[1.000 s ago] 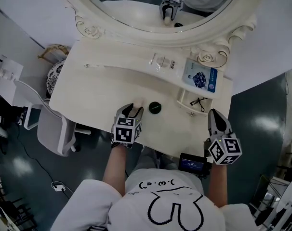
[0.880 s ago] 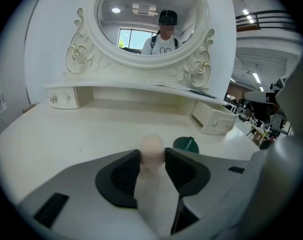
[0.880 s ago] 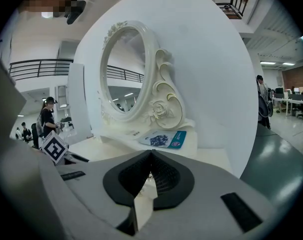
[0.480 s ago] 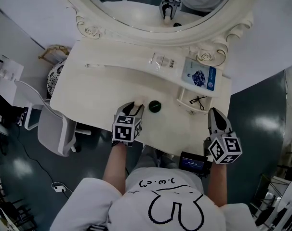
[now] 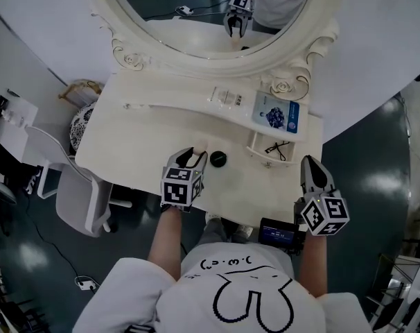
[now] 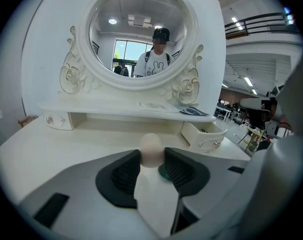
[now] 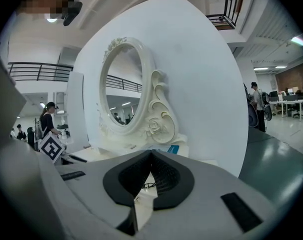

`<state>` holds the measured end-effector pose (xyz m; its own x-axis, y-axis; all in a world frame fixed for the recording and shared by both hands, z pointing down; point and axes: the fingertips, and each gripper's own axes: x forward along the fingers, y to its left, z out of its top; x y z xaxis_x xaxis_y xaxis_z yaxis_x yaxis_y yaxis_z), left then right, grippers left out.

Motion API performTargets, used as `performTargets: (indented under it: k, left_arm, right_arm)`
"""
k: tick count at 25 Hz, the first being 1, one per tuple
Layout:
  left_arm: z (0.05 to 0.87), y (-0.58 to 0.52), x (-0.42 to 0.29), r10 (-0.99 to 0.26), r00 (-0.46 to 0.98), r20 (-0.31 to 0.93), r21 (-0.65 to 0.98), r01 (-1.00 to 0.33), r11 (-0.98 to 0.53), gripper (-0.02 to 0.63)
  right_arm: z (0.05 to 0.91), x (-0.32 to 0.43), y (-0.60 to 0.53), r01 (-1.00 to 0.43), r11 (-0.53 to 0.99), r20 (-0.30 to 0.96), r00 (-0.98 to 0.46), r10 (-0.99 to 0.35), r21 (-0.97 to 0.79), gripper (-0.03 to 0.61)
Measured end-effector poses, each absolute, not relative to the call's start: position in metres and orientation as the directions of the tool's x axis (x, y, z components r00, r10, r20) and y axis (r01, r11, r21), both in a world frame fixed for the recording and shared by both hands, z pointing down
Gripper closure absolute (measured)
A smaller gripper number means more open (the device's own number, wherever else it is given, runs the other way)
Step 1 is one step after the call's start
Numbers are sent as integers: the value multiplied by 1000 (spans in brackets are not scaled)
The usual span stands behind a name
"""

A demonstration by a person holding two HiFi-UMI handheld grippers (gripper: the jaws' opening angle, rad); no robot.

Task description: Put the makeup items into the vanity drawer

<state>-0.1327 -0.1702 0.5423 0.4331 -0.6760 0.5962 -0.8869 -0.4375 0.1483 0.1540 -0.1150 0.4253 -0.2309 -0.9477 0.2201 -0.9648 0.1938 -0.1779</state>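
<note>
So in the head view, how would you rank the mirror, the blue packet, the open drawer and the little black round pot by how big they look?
1. The mirror, by far the largest.
2. The blue packet and the open drawer look about alike, too close to rank.
3. The black round pot, the smallest.

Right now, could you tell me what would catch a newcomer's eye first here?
The big oval mirror in its carved white frame tops the vanity. In front, the left gripper has just closed its jaws on a beige sponge, and a small drawer stands open at the right.
</note>
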Motion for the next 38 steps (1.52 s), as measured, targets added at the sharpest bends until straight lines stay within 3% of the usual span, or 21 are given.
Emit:
performTargets:
  k: [17,38]
  left_arm:
    - [481,-181,-102,-738,481,473,89,-860,-503,430]
    - [496,-160,32,-570,643,511,82,-697,-713,430]
  right_arm:
    - [384,183,-95,-975,160,109,-178,-978,-156,568]
    - [402,283,-11,-981,-88,164,60,-985,-172,568]
